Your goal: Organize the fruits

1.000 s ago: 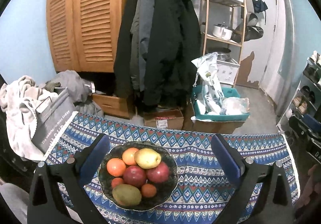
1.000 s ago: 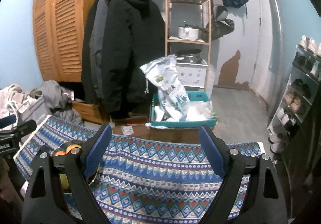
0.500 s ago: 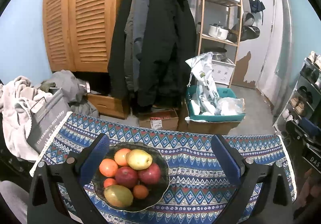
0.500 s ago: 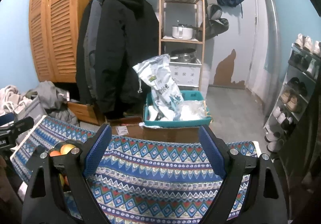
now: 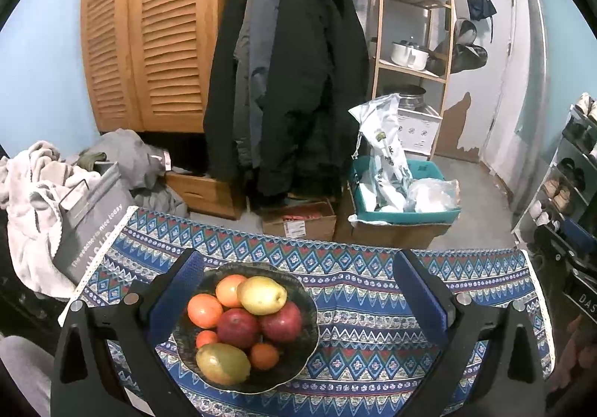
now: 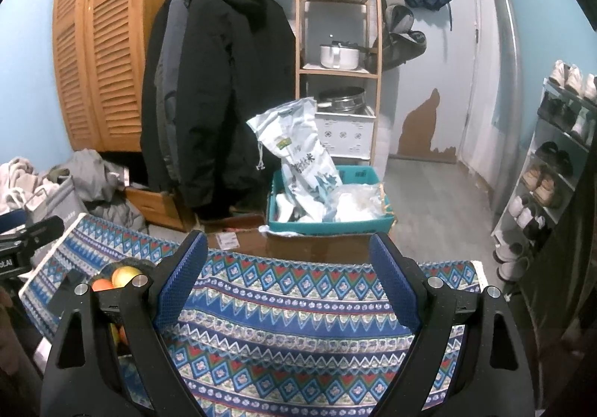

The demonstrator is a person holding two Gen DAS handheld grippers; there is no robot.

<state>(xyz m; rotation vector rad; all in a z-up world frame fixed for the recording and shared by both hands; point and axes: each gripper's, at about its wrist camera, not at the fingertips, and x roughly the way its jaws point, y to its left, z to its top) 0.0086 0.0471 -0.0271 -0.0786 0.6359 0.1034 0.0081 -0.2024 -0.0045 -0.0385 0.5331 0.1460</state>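
A dark bowl [image 5: 303, 361] sits on the patterned tablecloth [image 5: 373, 305], toward its left side. It holds several fruits: a yellow pear [image 5: 262, 295], two red apples [image 5: 280, 321], oranges [image 5: 204, 310] and a green-yellow mango [image 5: 222, 363]. My left gripper [image 5: 298, 267] is open and empty, hovering above the bowl, which lies between its fingers toward the left one. My right gripper [image 6: 289, 249] is open and empty over the cloth [image 6: 298, 323]. The bowl [image 6: 128, 263] shows at its left, mostly hidden behind the left finger.
Beyond the table's far edge are hanging black coats [image 5: 291, 81], a cardboard box [image 5: 298, 219], a teal bin with bags [image 5: 403, 193] and a wooden shelf [image 5: 410, 43]. A grey bag [image 5: 89, 215] and laundry lie at left. A shoe rack [image 6: 552, 155] stands at right.
Both views have shifted slightly; the bowl has moved a little left in the left wrist view. Both grippers stay open.
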